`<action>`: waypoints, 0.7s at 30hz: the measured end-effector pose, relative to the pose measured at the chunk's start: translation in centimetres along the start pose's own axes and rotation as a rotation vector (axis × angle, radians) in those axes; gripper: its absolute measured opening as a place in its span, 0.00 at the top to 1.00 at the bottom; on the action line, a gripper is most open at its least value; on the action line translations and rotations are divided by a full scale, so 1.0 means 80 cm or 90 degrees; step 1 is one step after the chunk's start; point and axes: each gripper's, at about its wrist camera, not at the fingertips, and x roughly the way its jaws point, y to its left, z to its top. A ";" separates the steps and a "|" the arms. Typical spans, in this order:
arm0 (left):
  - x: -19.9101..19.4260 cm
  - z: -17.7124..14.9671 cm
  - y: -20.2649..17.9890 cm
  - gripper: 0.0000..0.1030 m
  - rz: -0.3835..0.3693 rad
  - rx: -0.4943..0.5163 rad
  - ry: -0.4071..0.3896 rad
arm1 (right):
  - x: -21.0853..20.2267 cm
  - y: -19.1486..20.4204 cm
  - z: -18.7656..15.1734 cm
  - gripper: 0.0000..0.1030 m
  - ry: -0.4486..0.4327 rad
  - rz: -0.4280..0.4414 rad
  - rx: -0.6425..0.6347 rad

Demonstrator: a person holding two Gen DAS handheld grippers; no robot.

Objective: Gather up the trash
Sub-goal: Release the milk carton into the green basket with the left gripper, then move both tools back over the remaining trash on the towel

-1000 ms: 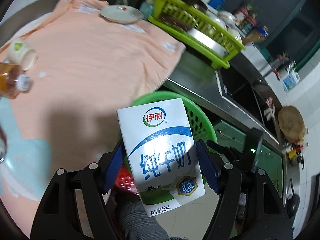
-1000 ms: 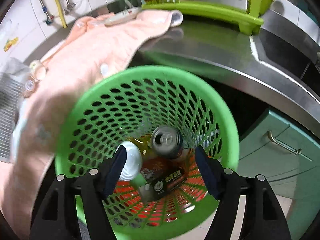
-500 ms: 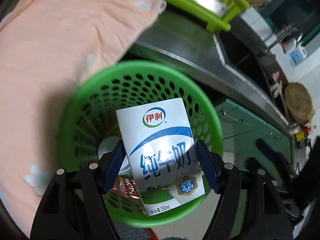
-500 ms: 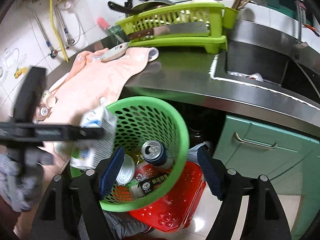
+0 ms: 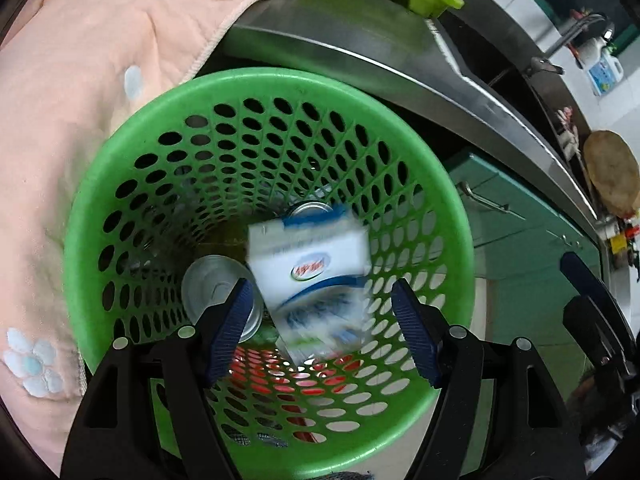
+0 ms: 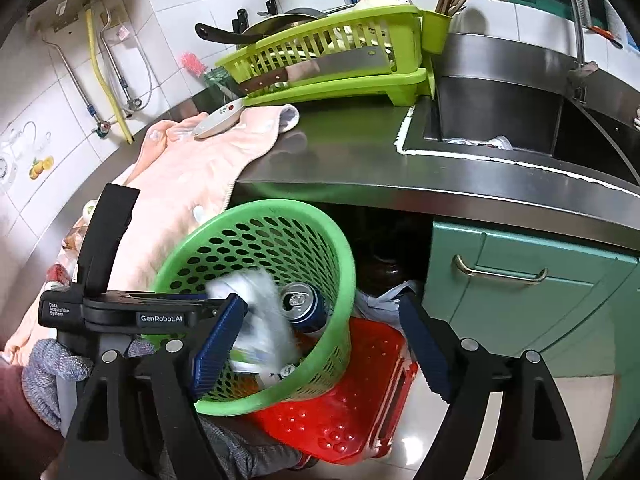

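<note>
Falling into the green basket (image 5: 456, 240), blurred: the milk carton (image 5: 310, 272) | left gripper (image 5: 320, 332) is held wide above the basket, nothing gripped | right gripper (image 6: 320, 344) is seen with jaws opening, nothing between them | two cans (image 5: 212, 284) are seen inside the basket beside the carton

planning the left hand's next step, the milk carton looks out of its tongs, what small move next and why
Probably lift the left tongs up and clear of the green perforated plastic basket. They stand open with nothing between them, and the blurred white-and-blue milk carton is already inside the basket beside the silver-topped cans.
</note>
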 end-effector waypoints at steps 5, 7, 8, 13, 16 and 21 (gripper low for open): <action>-0.028 -0.008 0.005 0.31 -0.002 -0.003 -0.020 | -0.010 0.010 0.003 0.22 -0.012 0.012 0.000; -0.049 -0.015 0.009 0.31 0.003 0.004 -0.038 | -0.013 0.019 0.005 0.21 -0.017 0.015 -0.007; -0.056 -0.018 0.010 0.31 0.006 0.007 -0.045 | -0.014 0.023 0.006 0.21 -0.020 0.016 -0.008; -0.118 -0.037 0.026 0.31 0.025 0.006 -0.100 | -0.019 0.054 0.013 0.20 -0.039 0.027 -0.013; -0.156 -0.052 0.048 0.31 0.043 -0.014 -0.131 | -0.015 0.081 0.018 0.20 -0.033 0.042 -0.034; -0.204 -0.079 0.098 0.31 0.083 -0.066 -0.168 | -0.003 0.137 0.021 0.19 -0.021 0.074 -0.085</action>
